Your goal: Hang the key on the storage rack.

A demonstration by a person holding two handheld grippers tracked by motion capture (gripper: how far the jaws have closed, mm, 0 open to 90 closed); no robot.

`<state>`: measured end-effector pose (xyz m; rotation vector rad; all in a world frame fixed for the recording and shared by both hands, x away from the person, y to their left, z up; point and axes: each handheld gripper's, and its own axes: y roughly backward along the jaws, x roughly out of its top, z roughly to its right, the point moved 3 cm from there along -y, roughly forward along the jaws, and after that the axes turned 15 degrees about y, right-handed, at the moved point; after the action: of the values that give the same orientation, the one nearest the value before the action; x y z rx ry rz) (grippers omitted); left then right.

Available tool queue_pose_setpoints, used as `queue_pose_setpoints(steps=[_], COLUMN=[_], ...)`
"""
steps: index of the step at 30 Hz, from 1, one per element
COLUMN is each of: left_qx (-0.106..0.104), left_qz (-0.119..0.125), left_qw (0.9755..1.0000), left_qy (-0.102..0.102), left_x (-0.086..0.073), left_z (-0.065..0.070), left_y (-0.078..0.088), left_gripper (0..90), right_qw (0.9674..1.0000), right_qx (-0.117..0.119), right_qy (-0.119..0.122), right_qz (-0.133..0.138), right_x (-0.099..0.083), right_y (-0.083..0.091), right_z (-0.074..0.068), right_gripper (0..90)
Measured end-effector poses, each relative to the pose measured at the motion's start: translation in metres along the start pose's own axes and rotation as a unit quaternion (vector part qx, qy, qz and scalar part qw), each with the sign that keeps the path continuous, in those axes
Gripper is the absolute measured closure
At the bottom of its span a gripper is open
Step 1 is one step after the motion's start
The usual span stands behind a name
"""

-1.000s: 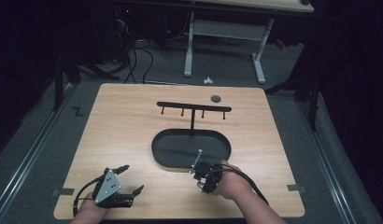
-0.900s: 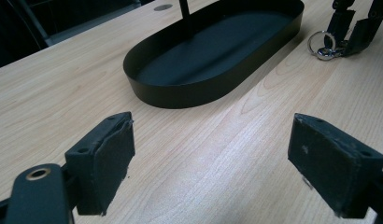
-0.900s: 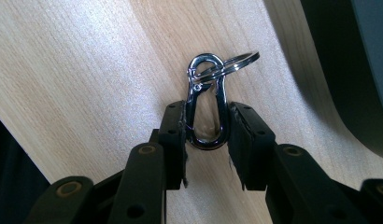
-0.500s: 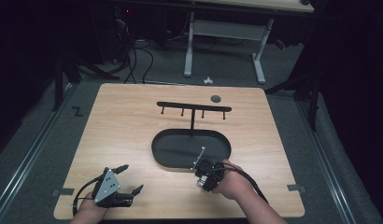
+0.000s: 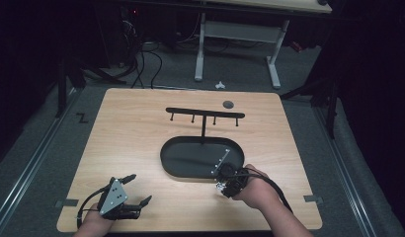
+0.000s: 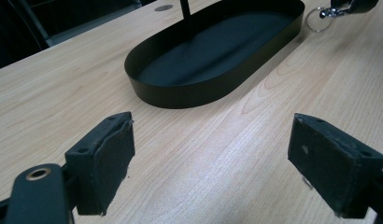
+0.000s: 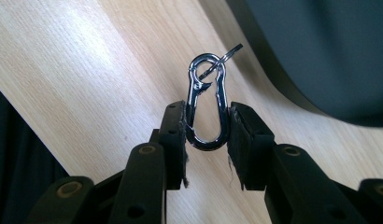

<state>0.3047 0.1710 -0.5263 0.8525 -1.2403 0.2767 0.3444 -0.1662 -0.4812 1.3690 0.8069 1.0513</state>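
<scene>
A silver carabiner (image 7: 206,105) with a thin key ring (image 7: 228,52) at its top stands upright between the jaws of my right gripper (image 7: 206,133), which is shut on it, pads pressing on both long sides. In the high view that right gripper (image 5: 223,184) hovers over the wood just off the near right end of the black oval tray (image 5: 164,154), the carabiner (image 5: 219,187) at its tip. My left gripper (image 5: 135,190) rests low at the table's near left corner, open with bare wood between its pads (image 6: 110,156). Its view looks at the tray (image 6: 203,93), with the key ring (image 6: 315,21) far off.
From the tray's far side rises a black T-shaped stand (image 5: 205,116) with several small hooks under its crossbar. A small dark disc (image 5: 228,104) lies near the table's far edge. The wooden table (image 5: 136,128) has open surface on its left half; cables and a desk frame stand beyond.
My right gripper has lifted and drifted to the right along the tray's near end with the carabiner still gripped. The left gripper has stayed where it was.
</scene>
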Motion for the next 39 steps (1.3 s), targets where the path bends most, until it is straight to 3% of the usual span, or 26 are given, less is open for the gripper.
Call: queue_pose_setpoints(steps=[22,39], left_qx=[0.000,-0.001], left_qz=[-0.001,-0.001], left_qw=[1.0000,1.0000], left_qy=[0.001,0.001], left_x=[0.000,0.000], left_z=[0.000,0.001], left_y=[-0.001,-0.001], left_gripper=[15.2,15.2], right_qw=[0.9967,0.9923], right_qx=[-0.040,-0.047], right_qy=[-0.071,-0.114], right_qz=[0.000,0.014], right_x=[-0.046,-0.061], right_y=[0.033,0.055], right_z=[0.029,0.046], right_gripper=[67.9,67.9])
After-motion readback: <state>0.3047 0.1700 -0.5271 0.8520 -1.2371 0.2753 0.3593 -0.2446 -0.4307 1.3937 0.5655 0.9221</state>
